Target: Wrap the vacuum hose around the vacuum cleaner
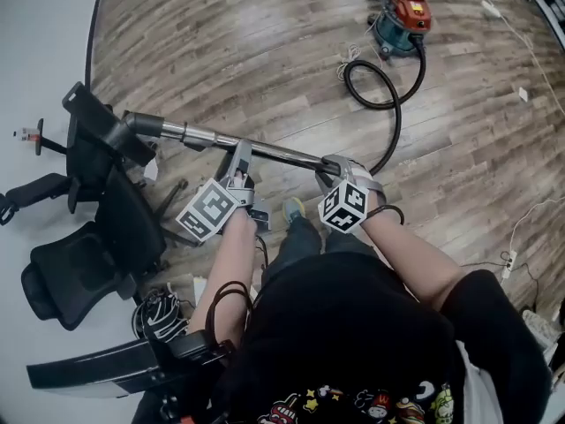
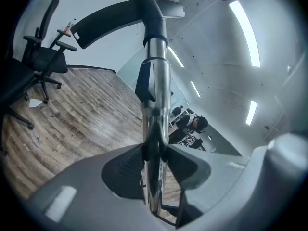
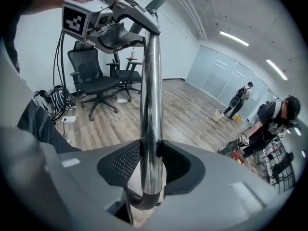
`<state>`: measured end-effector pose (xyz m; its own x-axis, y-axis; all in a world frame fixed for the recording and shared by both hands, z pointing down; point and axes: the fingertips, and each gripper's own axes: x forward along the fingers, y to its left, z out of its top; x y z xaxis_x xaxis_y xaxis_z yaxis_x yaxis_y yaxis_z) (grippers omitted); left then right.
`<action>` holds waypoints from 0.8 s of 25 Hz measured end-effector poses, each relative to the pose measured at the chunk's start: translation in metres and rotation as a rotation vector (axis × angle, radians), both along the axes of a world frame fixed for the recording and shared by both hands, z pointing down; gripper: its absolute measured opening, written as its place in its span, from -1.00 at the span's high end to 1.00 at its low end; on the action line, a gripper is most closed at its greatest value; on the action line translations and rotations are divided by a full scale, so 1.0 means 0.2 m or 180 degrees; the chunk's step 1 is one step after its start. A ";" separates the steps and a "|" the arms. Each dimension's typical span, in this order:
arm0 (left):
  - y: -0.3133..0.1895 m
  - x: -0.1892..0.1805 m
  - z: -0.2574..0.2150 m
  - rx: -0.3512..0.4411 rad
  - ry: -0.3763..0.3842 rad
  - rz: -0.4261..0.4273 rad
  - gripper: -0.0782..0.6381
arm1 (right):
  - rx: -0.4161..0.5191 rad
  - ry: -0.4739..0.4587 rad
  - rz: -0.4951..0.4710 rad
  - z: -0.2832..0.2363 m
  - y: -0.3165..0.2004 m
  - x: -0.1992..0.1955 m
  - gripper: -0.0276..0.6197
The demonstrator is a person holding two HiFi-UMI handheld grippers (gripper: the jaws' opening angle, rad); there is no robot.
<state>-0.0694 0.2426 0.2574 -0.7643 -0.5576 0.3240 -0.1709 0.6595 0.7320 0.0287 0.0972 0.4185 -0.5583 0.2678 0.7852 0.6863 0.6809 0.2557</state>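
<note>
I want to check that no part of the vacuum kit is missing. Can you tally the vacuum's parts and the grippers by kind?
vacuum cleaner: 1
hose: 1
metal wand: 1
grippers: 2 (left gripper, right gripper, both clamped on the metal wand)
Total: 5

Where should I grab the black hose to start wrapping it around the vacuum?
Take the hose on the open stretch between the wand and its coiled loop, coming from above with jaws across its round body. That run looks lifted off the floor, so jaws likely fit round it. The right gripper, clamped on the wand, is nearer.
</note>
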 end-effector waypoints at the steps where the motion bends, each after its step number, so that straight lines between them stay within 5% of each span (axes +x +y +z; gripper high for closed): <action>1: 0.01 -0.03 0.00 0.0012 0.0002 0.0056 0.35 | 0.0018 -0.0005 0.0050 -0.01 0.01 -0.03 0.39; 20: -0.04 -0.41 -0.04 0.0121 -0.0083 0.0868 0.35 | 0.0188 -0.0074 0.0756 -0.04 0.05 -0.29 0.39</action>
